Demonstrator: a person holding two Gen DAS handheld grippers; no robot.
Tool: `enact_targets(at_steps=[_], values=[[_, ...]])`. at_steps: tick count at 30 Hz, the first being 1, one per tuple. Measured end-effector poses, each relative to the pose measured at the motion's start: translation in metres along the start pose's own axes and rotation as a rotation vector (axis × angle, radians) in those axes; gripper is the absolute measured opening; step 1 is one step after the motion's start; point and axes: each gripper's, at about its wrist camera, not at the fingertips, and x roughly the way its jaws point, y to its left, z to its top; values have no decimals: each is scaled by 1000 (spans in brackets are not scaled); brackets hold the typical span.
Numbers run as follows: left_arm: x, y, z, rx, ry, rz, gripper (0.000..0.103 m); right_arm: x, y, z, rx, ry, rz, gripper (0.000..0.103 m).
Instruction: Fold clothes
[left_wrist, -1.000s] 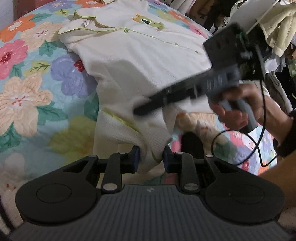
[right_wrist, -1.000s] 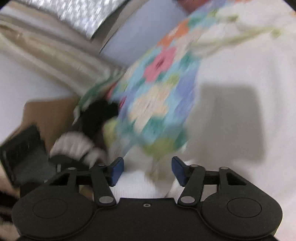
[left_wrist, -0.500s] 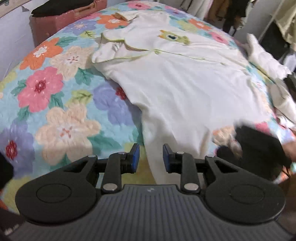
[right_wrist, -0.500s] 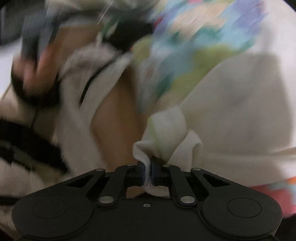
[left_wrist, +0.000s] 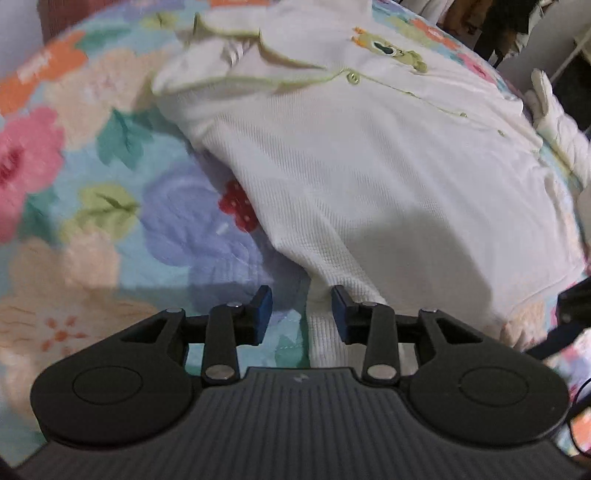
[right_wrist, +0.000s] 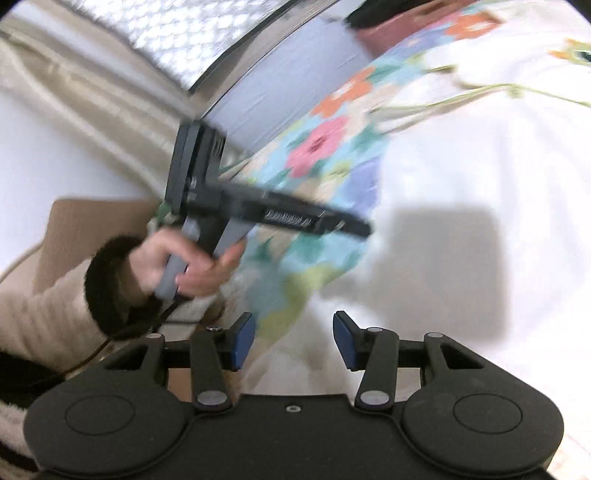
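Note:
A white baby garment with green trim and a frog patch lies spread on the floral quilt. My left gripper hovers low over the garment's near leg. Its jaws are opening; a strip of the leg's edge lies between them by the right finger, and the pads do not press on it. My right gripper also has its jaws opening, over white cloth that lies loose below them. The right wrist view shows a hand holding the left gripper over the quilt's edge.
More pale clothes lie at the quilt's far right. A dark red case stands beyond the bed by the wall. A silver padded sheet and a brown cardboard box are off the bed's side.
My right gripper was shut on a fold of white cloth half a second ago; it has let go and stands wide. My left gripper released the leg, dropped closer to it and widened.

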Motion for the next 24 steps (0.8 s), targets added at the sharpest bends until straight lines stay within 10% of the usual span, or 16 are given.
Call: enact_targets(at_steps=[4,7,9,15,20,24], values=[[14,2,-2,-20,28,-40,46,-9,-13,3,-13,-27,-235,53],[23,-13,-5,57,71,66,8,-6,-20,8,-75,-32,-466,53],[14,-22,-10,91,54,92,0,-4,-26,11,-94,-17,-570,54],[-26,-21,-31,117,-37,264,0,-31,-43,1,-79,-35,-657,55],[-21,-9,-24,-20,-17,83,5,-66,-67,-24,78,-141,-685,55],[-4,-25,-23,39,44,120,18,-85,-74,-46,151,-193,-713,55]])
